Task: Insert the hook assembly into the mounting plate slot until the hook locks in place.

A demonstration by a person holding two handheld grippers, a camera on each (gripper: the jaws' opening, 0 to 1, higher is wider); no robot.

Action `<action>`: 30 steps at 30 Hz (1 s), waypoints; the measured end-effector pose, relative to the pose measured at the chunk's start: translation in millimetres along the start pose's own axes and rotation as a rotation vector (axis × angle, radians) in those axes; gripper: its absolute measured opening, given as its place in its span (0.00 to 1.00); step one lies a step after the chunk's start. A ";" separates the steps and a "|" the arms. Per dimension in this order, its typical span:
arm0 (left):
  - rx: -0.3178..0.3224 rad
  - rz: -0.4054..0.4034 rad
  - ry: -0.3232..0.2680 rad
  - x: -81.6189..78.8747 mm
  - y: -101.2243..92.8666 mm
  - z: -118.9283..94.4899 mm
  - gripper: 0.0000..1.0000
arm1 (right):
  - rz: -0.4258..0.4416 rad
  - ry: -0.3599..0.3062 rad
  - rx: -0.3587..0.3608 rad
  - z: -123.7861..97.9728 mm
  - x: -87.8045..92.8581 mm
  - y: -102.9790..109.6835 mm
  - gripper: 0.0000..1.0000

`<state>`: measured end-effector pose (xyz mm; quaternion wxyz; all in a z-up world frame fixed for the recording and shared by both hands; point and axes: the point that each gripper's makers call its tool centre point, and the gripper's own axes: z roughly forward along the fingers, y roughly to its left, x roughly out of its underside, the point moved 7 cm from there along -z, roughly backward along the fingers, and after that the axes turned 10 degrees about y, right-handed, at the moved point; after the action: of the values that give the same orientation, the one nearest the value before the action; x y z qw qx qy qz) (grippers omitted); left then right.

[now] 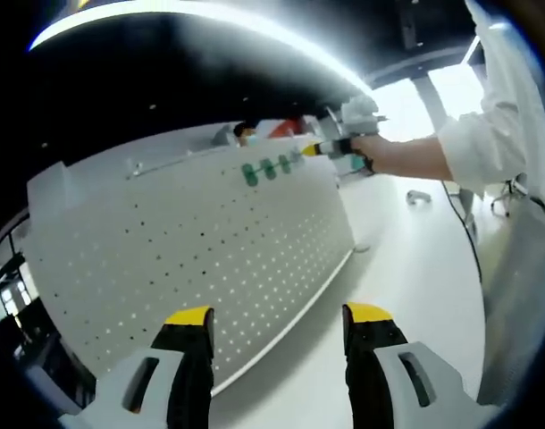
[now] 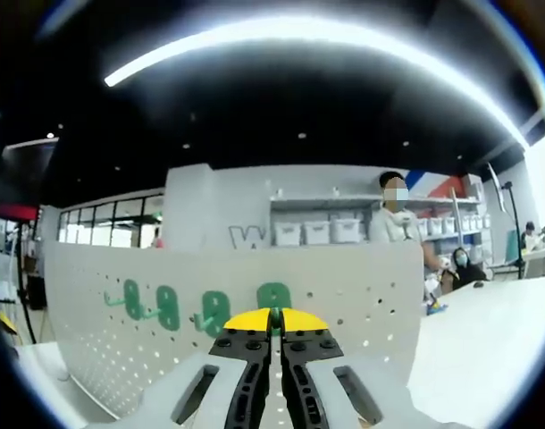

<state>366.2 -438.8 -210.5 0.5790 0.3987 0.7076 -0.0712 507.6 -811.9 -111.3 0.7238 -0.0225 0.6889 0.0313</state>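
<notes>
My left tongs [image 1: 277, 326] hang apart over the surface [image 1: 406, 295], while my right tongs [image 2: 274, 320], pressed together, sit at the pegboard [image 2: 362, 304] beside the green hooks [image 2: 170, 308], likely seating one.

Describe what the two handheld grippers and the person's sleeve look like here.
Left gripper: black fingers with yellow tips on pale grey slotted bodies. Right gripper: the same yellow-tipped black fingers, studded with screws, on a grey body. The person's sleeve is white.
</notes>
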 end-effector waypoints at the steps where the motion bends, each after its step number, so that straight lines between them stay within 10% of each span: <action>1: 0.000 0.000 -0.001 0.0 0.0 -0.1 0.59 | 0.001 0.000 -0.001 0.1 0.1 0.3 0.00; 30: 0.006 0.007 0.007 0.3 1.4 0.6 0.58 | 0.008 -0.006 -0.007 5.1 3.8 -1.5 0.00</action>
<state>367.6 -438.1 -210.4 0.5757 0.4032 0.7079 -0.0698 512.9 -813.0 -114.9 0.7258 -0.0221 0.6866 0.0367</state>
